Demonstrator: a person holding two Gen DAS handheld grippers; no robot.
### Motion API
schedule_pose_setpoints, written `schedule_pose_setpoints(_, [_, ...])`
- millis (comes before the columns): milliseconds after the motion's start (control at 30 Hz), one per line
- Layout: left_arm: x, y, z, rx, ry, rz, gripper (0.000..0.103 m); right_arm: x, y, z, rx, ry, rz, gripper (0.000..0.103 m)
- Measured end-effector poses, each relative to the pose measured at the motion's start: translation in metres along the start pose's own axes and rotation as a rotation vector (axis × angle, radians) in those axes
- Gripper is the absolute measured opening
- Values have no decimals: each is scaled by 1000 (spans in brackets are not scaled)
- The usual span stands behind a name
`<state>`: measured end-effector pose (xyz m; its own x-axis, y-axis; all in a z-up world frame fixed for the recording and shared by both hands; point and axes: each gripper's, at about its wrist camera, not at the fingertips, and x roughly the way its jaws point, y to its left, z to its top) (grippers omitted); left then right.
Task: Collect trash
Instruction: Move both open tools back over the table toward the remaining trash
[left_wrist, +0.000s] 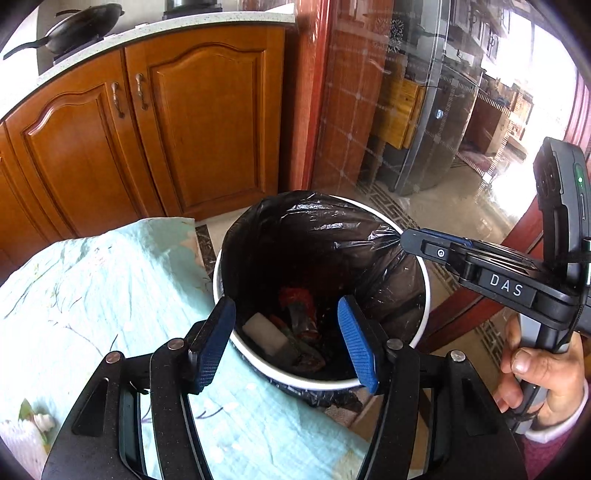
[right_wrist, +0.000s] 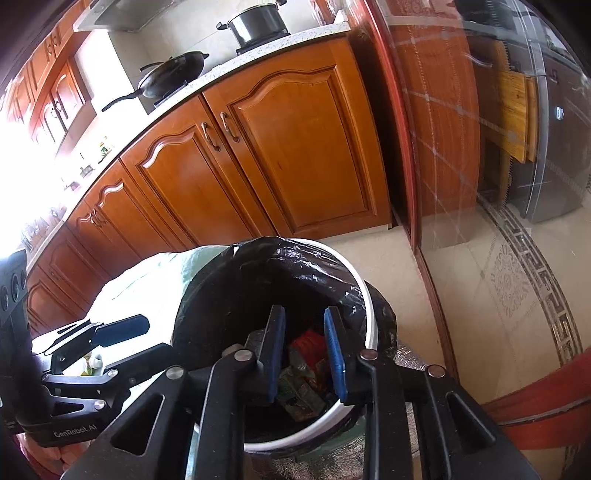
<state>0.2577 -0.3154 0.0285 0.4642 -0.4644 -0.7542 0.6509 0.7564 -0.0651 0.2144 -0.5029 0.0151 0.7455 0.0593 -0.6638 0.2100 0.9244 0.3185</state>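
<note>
Both tools hang over the waste bin's mouth: the left tool (left_wrist: 286, 341) spread wide and empty, the right tool (right_wrist: 304, 356) part-spread, gripping nothing. Below them the trash (left_wrist: 295, 325) sits inside the black liner (left_wrist: 314, 229), rim (left_wrist: 424, 295) pulled outward, presumably for gathering.

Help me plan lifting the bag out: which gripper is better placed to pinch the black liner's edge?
Right, probably: the right gripper sits at the black liner's bunched edge, while the left gripper hangs open over the bin's mouth.
</note>
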Motion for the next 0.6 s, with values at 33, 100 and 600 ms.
schedule_pose_setpoints(33, [-4,2,-4,-11,-5,-2,58,-3,1,-2,4,-5,5,34])
schedule_pose_setpoints(100, [-13,8,-13,-40,-16,-7,58,-7,3,-7,9,-15,22,41])
schedule_pose_setpoints(600, [-80,60,-85,-245,-95,47,58,-31,59,-63,11,-49,145,83])
